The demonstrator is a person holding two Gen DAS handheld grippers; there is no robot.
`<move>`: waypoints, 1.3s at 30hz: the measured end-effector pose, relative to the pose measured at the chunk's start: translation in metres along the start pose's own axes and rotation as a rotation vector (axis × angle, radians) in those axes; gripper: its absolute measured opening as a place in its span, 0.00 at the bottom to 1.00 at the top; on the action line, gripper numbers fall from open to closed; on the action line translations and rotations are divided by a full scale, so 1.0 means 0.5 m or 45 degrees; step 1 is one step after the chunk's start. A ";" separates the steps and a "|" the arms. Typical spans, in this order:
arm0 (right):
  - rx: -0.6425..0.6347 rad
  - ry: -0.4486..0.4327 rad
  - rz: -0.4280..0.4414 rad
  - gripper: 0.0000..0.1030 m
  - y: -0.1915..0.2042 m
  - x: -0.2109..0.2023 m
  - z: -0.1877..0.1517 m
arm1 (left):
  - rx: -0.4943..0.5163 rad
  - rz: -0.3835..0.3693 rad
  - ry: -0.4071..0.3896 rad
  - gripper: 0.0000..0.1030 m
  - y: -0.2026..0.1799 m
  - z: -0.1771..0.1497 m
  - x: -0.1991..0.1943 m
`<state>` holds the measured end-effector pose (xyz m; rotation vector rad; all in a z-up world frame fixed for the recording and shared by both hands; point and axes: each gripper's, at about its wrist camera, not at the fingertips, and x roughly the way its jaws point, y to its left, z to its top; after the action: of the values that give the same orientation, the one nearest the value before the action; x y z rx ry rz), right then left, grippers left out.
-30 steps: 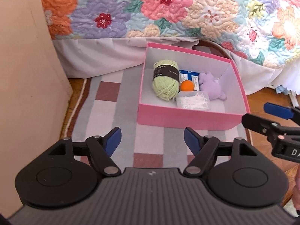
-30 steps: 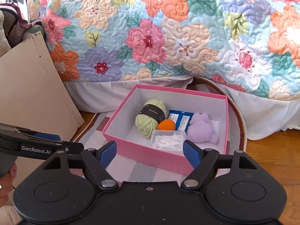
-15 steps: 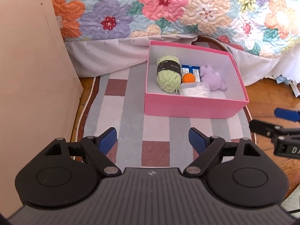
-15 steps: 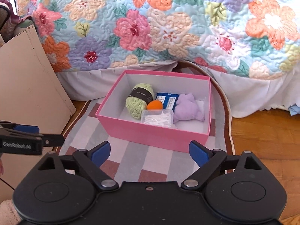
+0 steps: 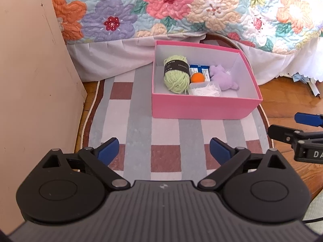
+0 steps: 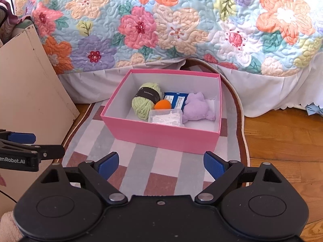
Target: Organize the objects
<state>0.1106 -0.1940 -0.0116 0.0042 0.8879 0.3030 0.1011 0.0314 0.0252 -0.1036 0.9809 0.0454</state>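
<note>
Left tongs [image 5: 164, 148] opening, empty, before open pink box [image 5: 201, 109].

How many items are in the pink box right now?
5: yarn at left, orange ball beside it, blue packet behind, clear tub in front, purple plush at right. Smaller things underneath may be hidden.

Left claw [image 6: 18, 141] reads "enRobot.AI"; right claw [image 5: 298, 130] "DA"

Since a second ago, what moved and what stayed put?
Both grippers backed away from the pink box, so it looks smaller now. The left gripper is opening wider, with nothing in it; the right gripper opened too, also empty. The yarn, orange ball and purple toy stayed inside the box.
</note>
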 end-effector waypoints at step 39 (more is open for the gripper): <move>0.055 0.090 -0.208 0.91 -0.014 0.010 -0.001 | 0.025 0.047 0.165 1.00 -0.016 -0.006 0.038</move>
<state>0.1148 -0.1997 -0.0166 -0.0397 0.9590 0.1319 0.1100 0.0229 0.0085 -0.0712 1.1123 0.0640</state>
